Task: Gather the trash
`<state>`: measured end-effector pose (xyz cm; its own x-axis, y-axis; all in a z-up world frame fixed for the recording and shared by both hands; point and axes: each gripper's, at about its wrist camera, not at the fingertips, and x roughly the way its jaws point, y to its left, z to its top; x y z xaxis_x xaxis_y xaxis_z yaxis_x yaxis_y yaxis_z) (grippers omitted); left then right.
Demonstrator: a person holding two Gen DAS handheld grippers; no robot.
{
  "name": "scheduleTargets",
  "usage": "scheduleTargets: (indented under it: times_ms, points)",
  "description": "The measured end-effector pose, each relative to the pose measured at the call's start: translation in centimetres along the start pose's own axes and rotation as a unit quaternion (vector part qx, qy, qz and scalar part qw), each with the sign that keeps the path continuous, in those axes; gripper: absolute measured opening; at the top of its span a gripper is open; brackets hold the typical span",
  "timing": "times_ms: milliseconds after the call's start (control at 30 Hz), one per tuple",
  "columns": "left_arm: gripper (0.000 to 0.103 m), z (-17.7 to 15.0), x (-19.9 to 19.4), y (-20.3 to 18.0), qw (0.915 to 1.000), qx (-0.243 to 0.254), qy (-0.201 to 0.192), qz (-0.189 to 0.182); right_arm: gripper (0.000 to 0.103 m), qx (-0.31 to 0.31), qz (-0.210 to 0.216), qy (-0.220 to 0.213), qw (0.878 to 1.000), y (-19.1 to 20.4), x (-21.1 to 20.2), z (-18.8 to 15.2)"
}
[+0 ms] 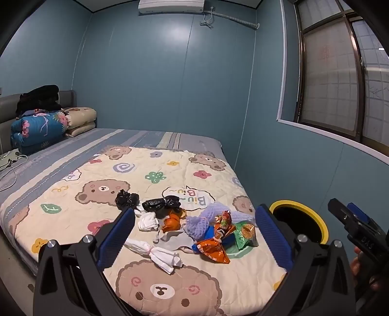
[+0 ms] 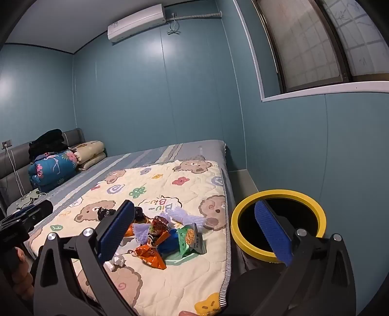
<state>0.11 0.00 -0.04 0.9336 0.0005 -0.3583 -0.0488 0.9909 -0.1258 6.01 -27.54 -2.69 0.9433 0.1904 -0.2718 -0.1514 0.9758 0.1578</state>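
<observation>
So the trash pile [image 1: 194, 226] sits on the quilt [image 1: 170, 286], near its right edge, and the quilt is spread over the bed [image 1: 145, 138]. The bin [image 2: 279, 223] stands on the floor just beside the bed's right side, next to the wall under the window [image 2: 304, 43]. Folded blankets [image 1: 41, 128] are stacked way back at the headboard [image 2: 73, 136], far left, with a bundle of clothes [image 1: 39, 97] on top. An air conditioner [image 2: 136, 21] hangs high on the far wall.
</observation>
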Motion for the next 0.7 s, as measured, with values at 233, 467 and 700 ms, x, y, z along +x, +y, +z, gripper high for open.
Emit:
scheduleTargets:
  times_ms: [233, 467, 700]
  points:
    - [0.096, 0.00, -0.02, 0.01, 1.0000, -0.002, -0.003, -0.001, 0.095, -0.002, 0.000, -0.006, 1.000, 0.08, 0.02, 0.00]
    - [0.096, 0.12, -0.19, -0.11, 1.0000, -0.003, -0.003, -0.002, 0.095, -0.001, 0.001, -0.007, 1.000, -0.05, 0.00, 0.17]
    - [0.096, 0.15, -0.45, -0.09, 1.0000, -0.004, -0.003, -0.003, 0.095, -0.002, 0.000, -0.006, 1.000, 0.14, 0.02, 0.12]
